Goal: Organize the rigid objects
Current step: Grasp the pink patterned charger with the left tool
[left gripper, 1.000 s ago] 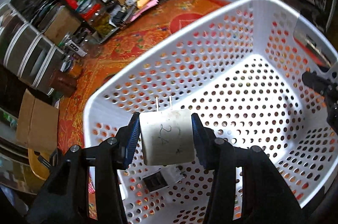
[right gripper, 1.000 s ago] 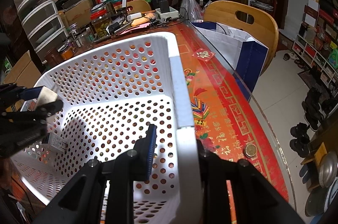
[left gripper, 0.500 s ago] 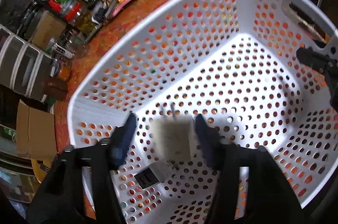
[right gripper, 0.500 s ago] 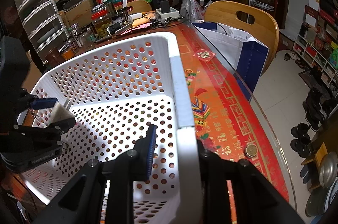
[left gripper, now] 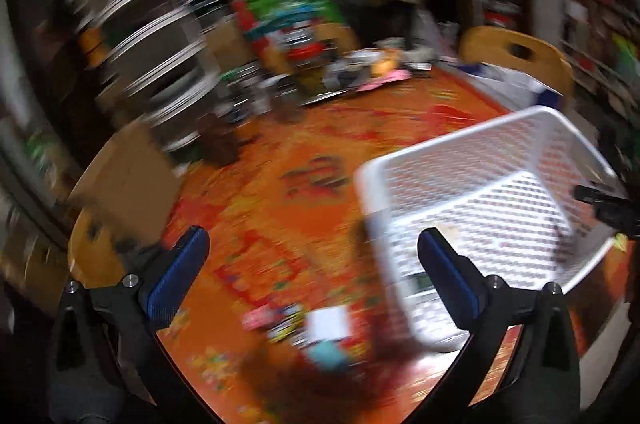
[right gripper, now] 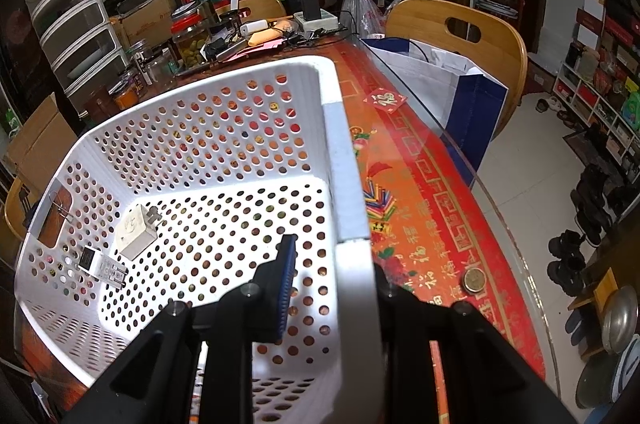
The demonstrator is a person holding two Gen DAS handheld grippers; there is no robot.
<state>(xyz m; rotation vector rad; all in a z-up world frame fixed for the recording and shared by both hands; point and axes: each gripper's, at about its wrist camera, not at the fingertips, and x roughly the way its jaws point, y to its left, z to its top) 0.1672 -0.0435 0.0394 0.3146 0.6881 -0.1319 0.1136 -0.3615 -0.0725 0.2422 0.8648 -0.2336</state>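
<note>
A white perforated basket [right gripper: 224, 112] stands on the orange patterned table. In it lie a white plug adapter [right gripper: 135, 231] with its prongs up and a flat white and black charger [right gripper: 102, 266] beside it. My right gripper [right gripper: 332, 284] is shut on the basket's right rim [right gripper: 348, 184]. My left gripper [left gripper: 312, 256] is open and empty, outside the basket over the table to its left; that view is motion blurred. The basket [left gripper: 500, 192] shows at its right.
Small blurred items, a white card [left gripper: 328, 322] and a teal object [left gripper: 328, 352], lie on the table near the left gripper. Jars, drawers and clutter crowd the far table edge [right gripper: 192, 36]. A coin [right gripper: 475, 280] lies right of the basket. A wooden chair [right gripper: 460, 28] stands beyond.
My left gripper has opened and dropped the white plug adapter into the basket, then swung left and out over the table. The right gripper has kept its hold on the rim.
</note>
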